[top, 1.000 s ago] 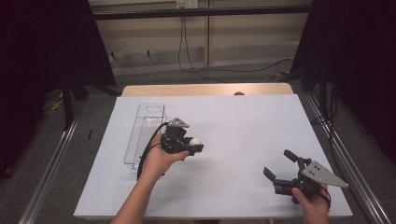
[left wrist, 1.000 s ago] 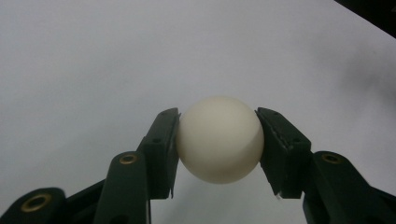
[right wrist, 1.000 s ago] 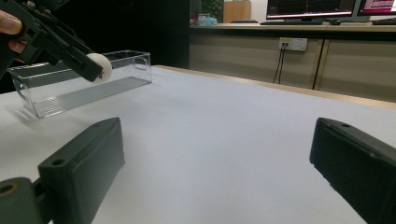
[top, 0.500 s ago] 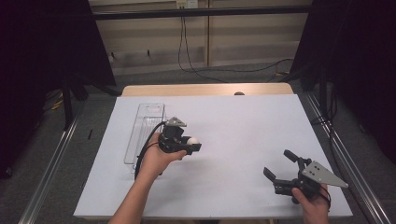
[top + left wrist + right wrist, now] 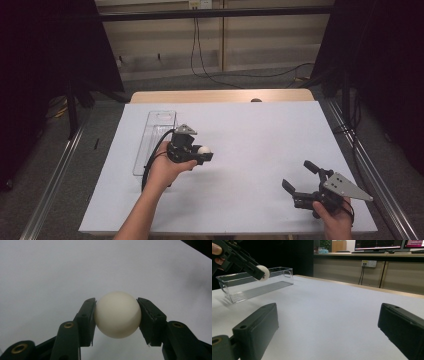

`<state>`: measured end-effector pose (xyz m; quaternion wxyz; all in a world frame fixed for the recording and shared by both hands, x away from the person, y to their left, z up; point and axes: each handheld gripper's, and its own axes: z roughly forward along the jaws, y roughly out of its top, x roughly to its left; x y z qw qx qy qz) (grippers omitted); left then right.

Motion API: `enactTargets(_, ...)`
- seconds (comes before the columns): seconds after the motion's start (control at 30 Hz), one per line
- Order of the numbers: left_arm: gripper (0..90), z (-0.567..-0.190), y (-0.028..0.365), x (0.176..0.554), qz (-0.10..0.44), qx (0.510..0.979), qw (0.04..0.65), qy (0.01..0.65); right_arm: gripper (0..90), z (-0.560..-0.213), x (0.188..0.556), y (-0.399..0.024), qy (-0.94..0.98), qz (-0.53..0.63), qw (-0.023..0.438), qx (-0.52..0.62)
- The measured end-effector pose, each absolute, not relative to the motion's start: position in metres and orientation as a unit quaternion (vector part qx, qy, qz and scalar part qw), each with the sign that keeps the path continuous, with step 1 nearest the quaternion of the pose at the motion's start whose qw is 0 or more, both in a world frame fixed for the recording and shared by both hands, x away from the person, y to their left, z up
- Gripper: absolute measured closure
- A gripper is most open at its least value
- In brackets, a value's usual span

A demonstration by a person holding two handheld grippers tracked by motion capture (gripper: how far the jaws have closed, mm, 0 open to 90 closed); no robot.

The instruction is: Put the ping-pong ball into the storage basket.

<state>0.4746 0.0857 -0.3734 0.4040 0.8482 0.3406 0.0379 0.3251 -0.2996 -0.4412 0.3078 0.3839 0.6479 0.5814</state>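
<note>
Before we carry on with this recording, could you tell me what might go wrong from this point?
The white ball is round and smooth, and the left gripper clamps it only at two side spots, so it could squirt out and roll across the white table sheet.

The clear tray is narrow; a release off-centre may hit its rim and bounce out.

The right gripper rests open, too far away to catch it.

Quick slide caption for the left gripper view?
Left gripper shut on a white ball, held above the white table sheet.
</note>
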Motion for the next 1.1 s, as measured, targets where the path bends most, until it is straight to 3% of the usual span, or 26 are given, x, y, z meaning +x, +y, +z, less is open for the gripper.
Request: enactTargets(1.1, 51.2, -0.367, 0.098, 0.477, 0.048, 0.844, 0.403, 0.351, 2.7, -0.441, 0.325, -0.299, 0.649, 0.580, 0.306, 0.386)
